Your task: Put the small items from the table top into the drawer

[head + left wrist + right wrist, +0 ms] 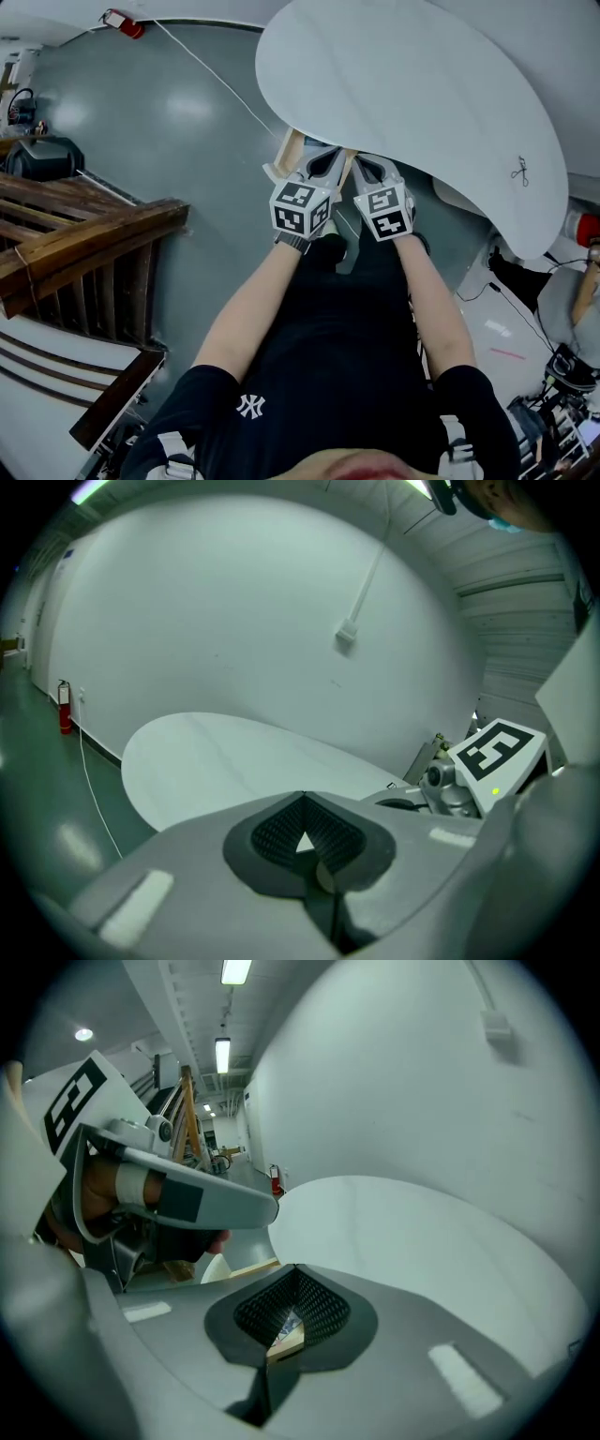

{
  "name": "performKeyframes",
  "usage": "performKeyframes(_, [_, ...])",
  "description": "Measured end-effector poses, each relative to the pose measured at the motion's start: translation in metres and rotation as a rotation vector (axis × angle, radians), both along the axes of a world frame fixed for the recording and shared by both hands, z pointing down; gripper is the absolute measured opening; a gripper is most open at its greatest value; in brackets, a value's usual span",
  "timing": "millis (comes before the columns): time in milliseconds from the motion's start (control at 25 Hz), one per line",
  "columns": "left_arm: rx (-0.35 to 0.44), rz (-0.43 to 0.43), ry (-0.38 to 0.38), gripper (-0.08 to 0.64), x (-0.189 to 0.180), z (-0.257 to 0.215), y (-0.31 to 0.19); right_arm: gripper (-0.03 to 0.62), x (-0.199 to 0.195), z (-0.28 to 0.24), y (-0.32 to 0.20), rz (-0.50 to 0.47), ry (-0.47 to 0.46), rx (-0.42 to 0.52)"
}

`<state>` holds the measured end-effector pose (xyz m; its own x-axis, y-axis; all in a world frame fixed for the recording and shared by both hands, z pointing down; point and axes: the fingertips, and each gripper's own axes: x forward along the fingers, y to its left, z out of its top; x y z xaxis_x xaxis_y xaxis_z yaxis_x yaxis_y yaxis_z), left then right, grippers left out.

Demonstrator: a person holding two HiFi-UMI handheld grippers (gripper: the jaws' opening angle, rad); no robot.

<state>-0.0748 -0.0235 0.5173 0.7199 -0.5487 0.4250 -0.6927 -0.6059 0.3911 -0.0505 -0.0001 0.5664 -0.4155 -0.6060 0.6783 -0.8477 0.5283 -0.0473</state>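
Observation:
In the head view both grippers are held side by side at the near edge of the white curved table (422, 84). The left gripper (325, 165) and the right gripper (368, 171) each have their jaws pressed together with nothing between them. Just left of them a light wooden drawer (287, 153) sticks out from under the table top; its edge also shows as a wooden strip (246, 1268) in the right gripper view. A small pair of scissors (520, 172) lies on the table far to the right. The drawer's inside is hidden.
Dark wooden railings (84, 234) stand on the left over the grey floor. A red extinguisher (123, 22) with a white cable lies at the far wall. Cables and gear (562, 375) crowd the floor at the right. My legs are under the grippers.

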Motion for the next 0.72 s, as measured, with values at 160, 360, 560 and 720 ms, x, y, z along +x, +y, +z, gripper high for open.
performKeyframes(160, [0.018, 0.051, 0.014, 0.000, 0.033, -0.016, 0.002, 0.021, 0.035, -0.023, -0.003, 0.070, -0.006, 0.035])
performKeyframes(360, [0.030, 0.121, 0.029, 0.000, 0.071, -0.030, 0.000, 0.021, 0.077, -0.043, -0.006, 0.160, -0.007, 0.064])
performKeyframes(560, [0.041, 0.187, 0.037, 0.000, 0.111, -0.039, -0.003, 0.021, 0.122, -0.053, -0.006, 0.242, -0.001, 0.087])
performKeyframes(720, [0.040, 0.236, 0.049, 0.000, 0.141, -0.044, -0.005, 0.021, 0.155, -0.056, -0.004, 0.302, 0.011, 0.095])
